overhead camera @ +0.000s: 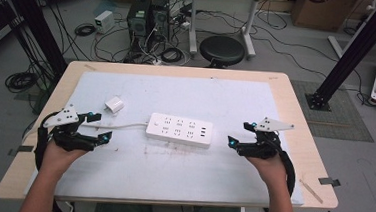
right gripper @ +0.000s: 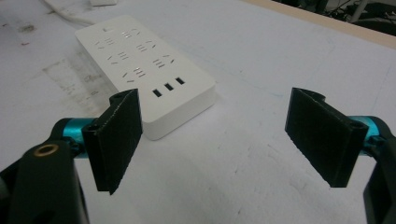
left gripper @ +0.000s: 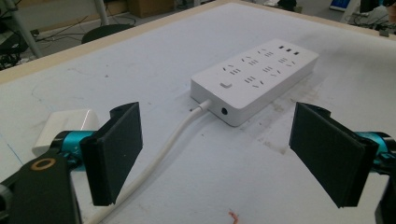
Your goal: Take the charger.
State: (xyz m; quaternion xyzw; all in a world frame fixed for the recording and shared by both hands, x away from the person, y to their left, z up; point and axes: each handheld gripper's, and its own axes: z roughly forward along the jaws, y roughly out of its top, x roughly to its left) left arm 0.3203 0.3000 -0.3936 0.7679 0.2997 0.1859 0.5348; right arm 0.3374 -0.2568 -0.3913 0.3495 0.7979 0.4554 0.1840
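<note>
A white power strip (overhead camera: 179,129) lies flat at the middle of the white mat, its white cable (overhead camera: 122,126) running off to the left. A small white plug adapter (overhead camera: 114,105) sits left of it, near the cable. My left gripper (overhead camera: 99,127) rests low at the left, jaws wide apart and empty, facing the strip's cable end (left gripper: 219,109); the adapter (left gripper: 65,128) peeks out behind its left jaw. My right gripper (overhead camera: 238,133) stands open at the right, nothing between its jaws, with the strip's USB end (right gripper: 168,86) just ahead of it.
The white mat (overhead camera: 171,175) covers most of the wooden table (overhead camera: 317,165). Brownish stains mark the mat in front of the strip. Beyond the far edge stand a black stool (overhead camera: 222,50), computer boxes and tangled cables on the floor.
</note>
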